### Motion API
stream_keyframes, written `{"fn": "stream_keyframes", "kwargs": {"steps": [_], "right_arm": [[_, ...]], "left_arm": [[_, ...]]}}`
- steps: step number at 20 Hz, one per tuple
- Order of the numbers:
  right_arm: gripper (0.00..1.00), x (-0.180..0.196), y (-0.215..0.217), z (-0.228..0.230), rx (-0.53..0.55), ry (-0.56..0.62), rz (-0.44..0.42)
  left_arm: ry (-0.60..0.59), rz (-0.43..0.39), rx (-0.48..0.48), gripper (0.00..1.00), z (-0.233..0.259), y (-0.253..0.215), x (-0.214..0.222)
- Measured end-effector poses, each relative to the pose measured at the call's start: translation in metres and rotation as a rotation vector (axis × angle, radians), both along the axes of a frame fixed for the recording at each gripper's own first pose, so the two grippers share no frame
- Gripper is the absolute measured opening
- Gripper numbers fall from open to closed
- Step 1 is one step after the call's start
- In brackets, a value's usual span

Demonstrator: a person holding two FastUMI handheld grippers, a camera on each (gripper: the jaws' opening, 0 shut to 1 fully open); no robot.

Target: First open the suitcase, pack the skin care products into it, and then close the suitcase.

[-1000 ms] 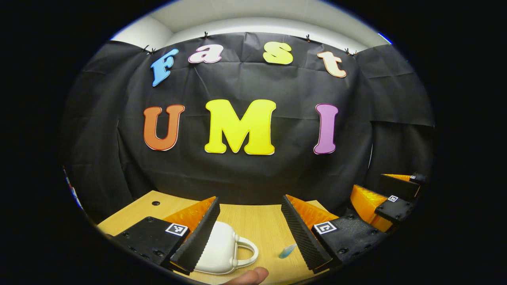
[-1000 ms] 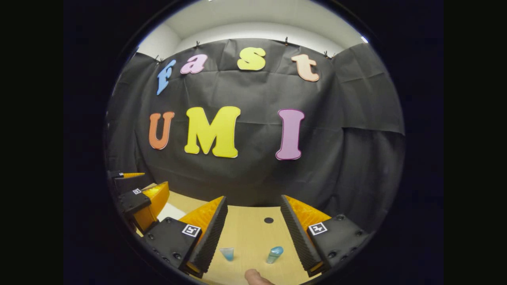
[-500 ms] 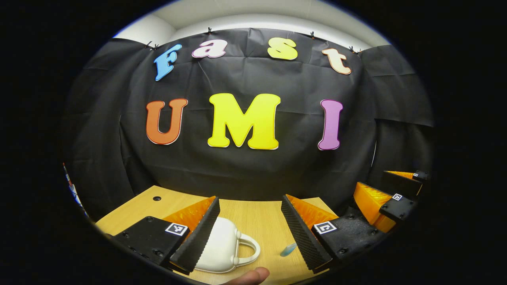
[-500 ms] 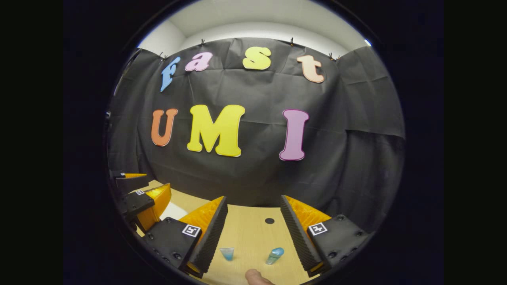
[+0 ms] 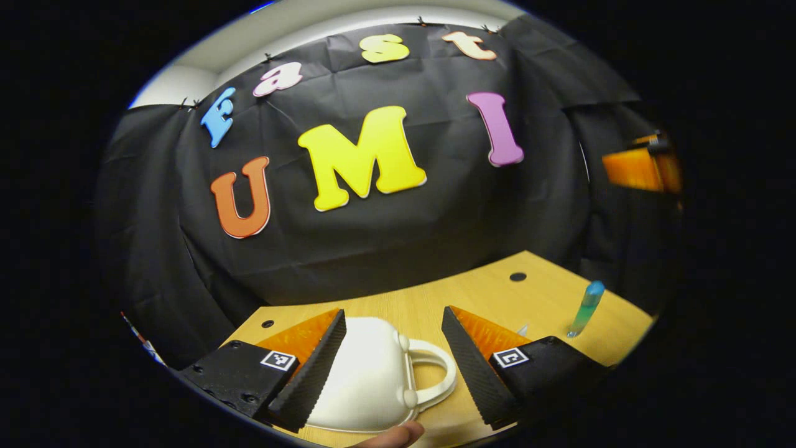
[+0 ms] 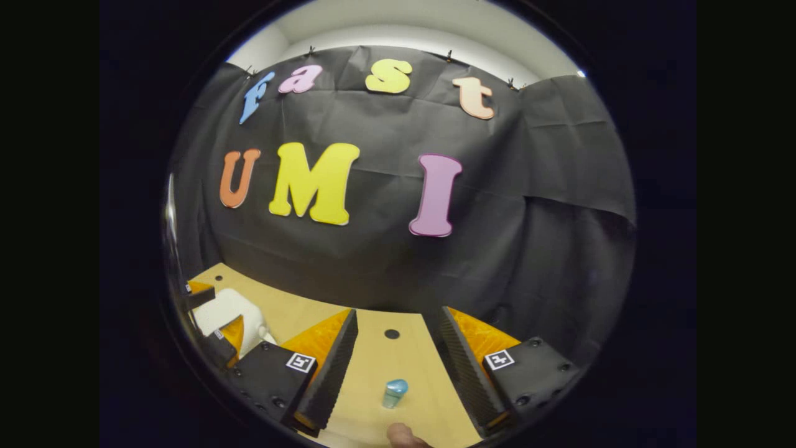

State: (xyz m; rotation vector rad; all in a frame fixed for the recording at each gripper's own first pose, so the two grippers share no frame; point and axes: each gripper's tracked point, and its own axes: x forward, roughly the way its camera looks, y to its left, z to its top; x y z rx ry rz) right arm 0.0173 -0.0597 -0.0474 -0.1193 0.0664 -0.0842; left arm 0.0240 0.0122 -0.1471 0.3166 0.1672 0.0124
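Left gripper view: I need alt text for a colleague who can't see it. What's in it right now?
The left gripper hangs with jaws open around a small white suitcase with its handle, lying closed on a wooden table. A blue-capped skin care bottle stands further right.

left gripper (image 5: 393,348): jaws wide apart, gripping nothing, view tilted
right gripper (image 6: 398,354): jaws wide apart, gripping nothing
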Motion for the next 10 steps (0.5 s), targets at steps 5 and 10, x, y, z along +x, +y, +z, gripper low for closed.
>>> {"fn": "stream_keyframes", "kwargs": {"steps": [5, 10], "right_arm": [[0.80, -0.002, -0.032, -0.021, -0.010, 0.050, -0.052], [0.78, -0.004, -0.053, -0.027, 0.000, 0.061, -0.077]], "left_arm": [[0.052, -0.052, 0.256, 0.99, -0.064, -0.012, 0.006], [0.121, -0.166, 0.533, 0.97, -0.115, -0.024, 0.009]]}}
